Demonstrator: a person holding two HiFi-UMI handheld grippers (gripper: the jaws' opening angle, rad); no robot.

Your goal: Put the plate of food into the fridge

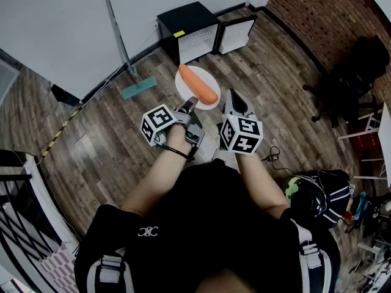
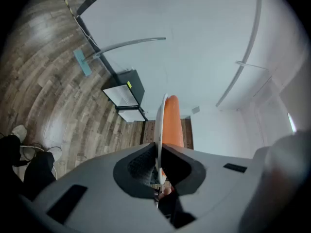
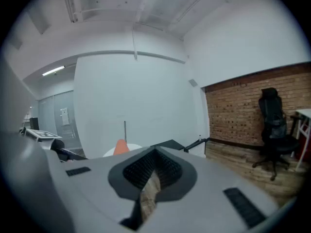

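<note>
A white plate (image 1: 182, 90) carries a long orange piece of food (image 1: 199, 85). My left gripper (image 1: 188, 106) is shut on the plate's near rim and holds it above the wood floor. In the left gripper view the plate (image 2: 159, 123) stands edge-on between the jaws of the left gripper (image 2: 158, 152), with the orange food (image 2: 172, 123) to its right. The black mini fridge (image 1: 194, 30) stands by the far wall with its door (image 1: 237, 34) swung open; the fridge (image 2: 124, 89) also shows there. My right gripper (image 1: 233, 97) hovers just right of the plate, shut and holding nothing; from the right gripper (image 3: 151, 171) I see the food's tip (image 3: 121, 147).
A long-handled floor squeegee (image 1: 138, 87) leans on the white wall left of the fridge. A black office chair (image 1: 347, 81) stands by the brick wall at right, the same chair (image 3: 273, 130) seen from the right gripper. Bags and a helmet (image 1: 308, 194) lie at my right side.
</note>
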